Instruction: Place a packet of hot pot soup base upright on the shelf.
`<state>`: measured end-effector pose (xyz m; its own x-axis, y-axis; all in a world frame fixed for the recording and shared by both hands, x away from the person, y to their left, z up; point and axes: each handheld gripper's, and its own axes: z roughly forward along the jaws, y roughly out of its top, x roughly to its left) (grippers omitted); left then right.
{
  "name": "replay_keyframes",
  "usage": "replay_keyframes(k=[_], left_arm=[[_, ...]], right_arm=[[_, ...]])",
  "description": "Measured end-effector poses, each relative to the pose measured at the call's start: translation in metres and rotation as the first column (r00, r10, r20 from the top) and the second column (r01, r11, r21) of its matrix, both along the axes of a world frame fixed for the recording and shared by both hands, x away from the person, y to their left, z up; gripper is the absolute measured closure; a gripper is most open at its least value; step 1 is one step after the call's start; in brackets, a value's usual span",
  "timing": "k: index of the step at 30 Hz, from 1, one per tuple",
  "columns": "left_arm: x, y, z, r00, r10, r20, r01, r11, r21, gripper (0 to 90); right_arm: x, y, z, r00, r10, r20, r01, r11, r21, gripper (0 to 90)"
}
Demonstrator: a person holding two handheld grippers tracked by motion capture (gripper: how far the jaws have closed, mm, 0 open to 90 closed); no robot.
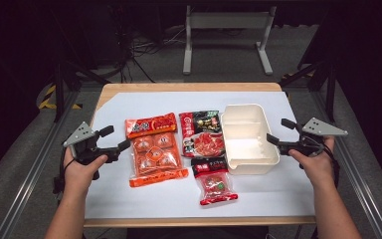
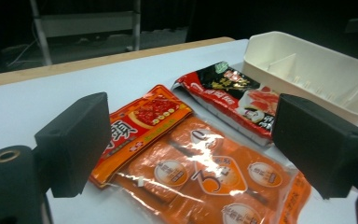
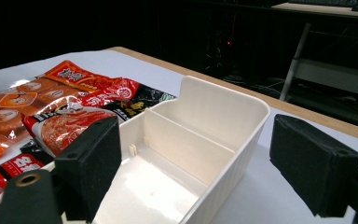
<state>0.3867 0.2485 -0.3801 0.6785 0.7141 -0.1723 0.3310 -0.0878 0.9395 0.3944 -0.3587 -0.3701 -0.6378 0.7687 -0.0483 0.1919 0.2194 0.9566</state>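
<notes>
**Ready to Pick Up the First Packet**

Both grippers resting at the table edges, nothing held. Left gripper (image 1: 110, 140) with jaws spread wide, aimed at the large orange plastic packet of round sauce portions (image 1: 155, 149), lying flat on the white table sheet (image 1: 129, 199). Right gripper (image 1: 280, 132) also spread, just beside the cream plastic bin with an inner divider (image 1: 248, 134), not touching its wall.

Probably the packing step about to begin. Better to approach the orange packet low from its left edge, pinch the sealed border and not the slippery middle, then lift without dragging the neighbouring red-and-black glossy pouch (image 1: 202, 132). Good also to steady the bin with the right gripper. Small red packet (image 1: 215, 181) lying nearest the person, apart from both grippers.
</notes>
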Motion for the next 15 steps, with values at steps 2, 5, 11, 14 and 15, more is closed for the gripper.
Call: replay_keyframes(k=[2, 5, 11, 14, 15], left_arm=[[0.001, -0.001, 0.001, 1.0, -0.006, -0.003, 0.006, 1.0, -0.007, 10.5], [0.004, -0.007, 0.006, 0.9997, -0.009, -0.021, 0.009, 1.0, 0.003, 8.4], [0.013, -0.024, 0.012, 0.9995, -0.029, -0.012, 0.03, 0.9992, 0.026, 11.5], [0.02, -0.033, 0.015, 0.9991, -0.04, -0.017, 0.041, 0.9981, 0.046, 13.1], [0.023, -0.036, 0.016, 0.999, -0.042, -0.017, 0.043, 0.998, 0.047, 13.8]], right_arm=[[0.0, 0.0, 0.0, 1.0, 0.004, 0.002, -0.004, 1.0, -0.001, 18.3], [0.0, 0.001, 0.001, 0.9999, 0.011, 0.002, -0.011, 1.0, -0.005, 18.8], [-0.001, 0.002, 0.004, 0.9998, 0.018, 0.001, -0.018, 1.0, -0.014, 19.4], [-0.002, 0.004, 0.005, 0.9998, 0.021, -0.001, -0.021, 1.0, -0.019, 19.9], [-0.002, 0.004, 0.005, 0.9998, 0.02, -0.002, -0.02, 1.0, -0.018, 20.1]])
